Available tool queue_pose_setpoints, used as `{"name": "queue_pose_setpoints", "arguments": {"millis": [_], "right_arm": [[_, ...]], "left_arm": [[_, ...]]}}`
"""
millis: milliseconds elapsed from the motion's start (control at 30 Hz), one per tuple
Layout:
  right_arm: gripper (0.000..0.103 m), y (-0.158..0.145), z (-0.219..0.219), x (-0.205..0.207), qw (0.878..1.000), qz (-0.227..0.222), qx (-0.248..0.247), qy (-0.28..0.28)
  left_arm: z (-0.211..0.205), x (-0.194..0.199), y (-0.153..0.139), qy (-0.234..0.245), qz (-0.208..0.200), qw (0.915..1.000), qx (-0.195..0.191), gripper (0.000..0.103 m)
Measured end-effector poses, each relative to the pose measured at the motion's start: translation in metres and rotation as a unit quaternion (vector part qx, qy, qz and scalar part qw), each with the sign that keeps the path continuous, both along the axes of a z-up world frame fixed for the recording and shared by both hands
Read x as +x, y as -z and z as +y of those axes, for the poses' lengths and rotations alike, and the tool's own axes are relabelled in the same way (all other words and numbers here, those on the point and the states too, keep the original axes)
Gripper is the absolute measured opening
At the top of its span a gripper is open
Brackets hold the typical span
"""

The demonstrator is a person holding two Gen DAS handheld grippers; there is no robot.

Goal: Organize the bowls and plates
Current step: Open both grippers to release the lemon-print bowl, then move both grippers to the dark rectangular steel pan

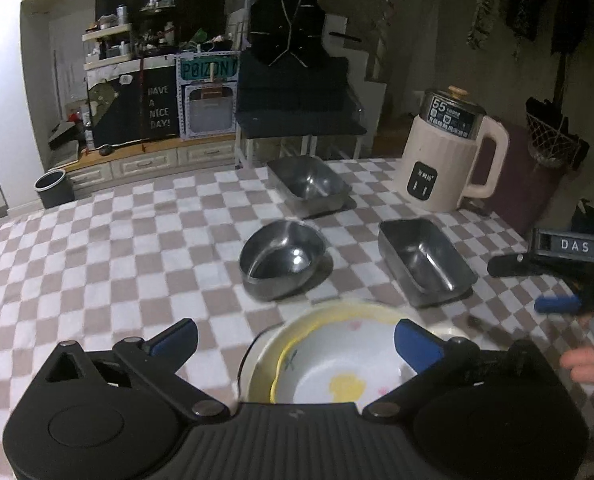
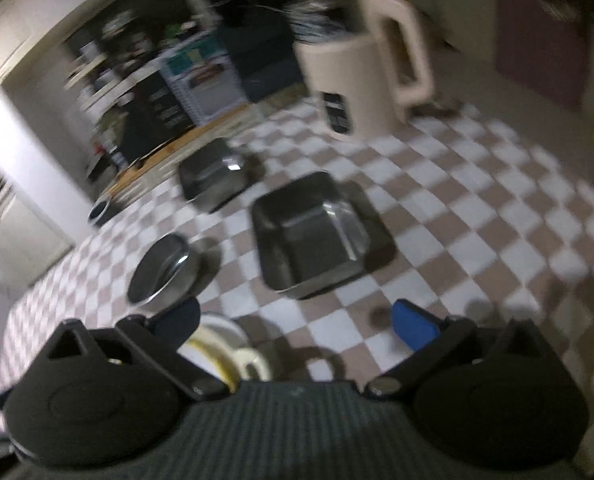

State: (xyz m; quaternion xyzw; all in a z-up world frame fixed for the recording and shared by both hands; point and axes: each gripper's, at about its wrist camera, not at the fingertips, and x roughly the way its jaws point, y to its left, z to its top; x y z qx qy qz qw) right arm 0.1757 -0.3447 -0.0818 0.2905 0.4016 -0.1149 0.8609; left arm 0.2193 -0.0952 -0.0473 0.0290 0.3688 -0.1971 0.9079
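Both jaws wide; bowl unheld

At the bottom of the frame the left gripper stands wide open over a white bowl with yellow rim, nested in a metal plate on the checkered cloth. Above it, mid-frame, sit a round steel bowl and two rectangular steel trays. A cream kettle stands at upper right; the right gripper enters from the right edge.

Motion blur smears the kettle; stacked bowls partly hidden.
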Motion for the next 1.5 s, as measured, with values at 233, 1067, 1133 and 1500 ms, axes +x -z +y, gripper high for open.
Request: {"name": "queue_pose_setpoints", "arguments": {"millis": [233,1067,1133,1500], "right_arm": [[0.101,0.028,-0.029,0.025,0.993,0.027,0.066,0.089],[0.053,0.08,-0.025,0.078,0.99,0.085,0.097,0.056],[0.042,0.08,-0.025,0.079,0.992,0.081,0.091,0.041],[0.009,0.068,-0.042,0.079,0.997,0.063,0.011,0.044]], "left_arm": [[-0.043,0.05,-0.004,0.045,-0.016,0.9988,0.005,0.103],[-0.195,0.164,0.071,0.139,-0.025,0.9819,0.126,0.103],[-0.194,0.165,0.073,0.141,-0.025,0.9819,0.124,0.101],[-0.19,0.153,0.079,0.174,0.036,0.9801,0.089,0.063]]}}
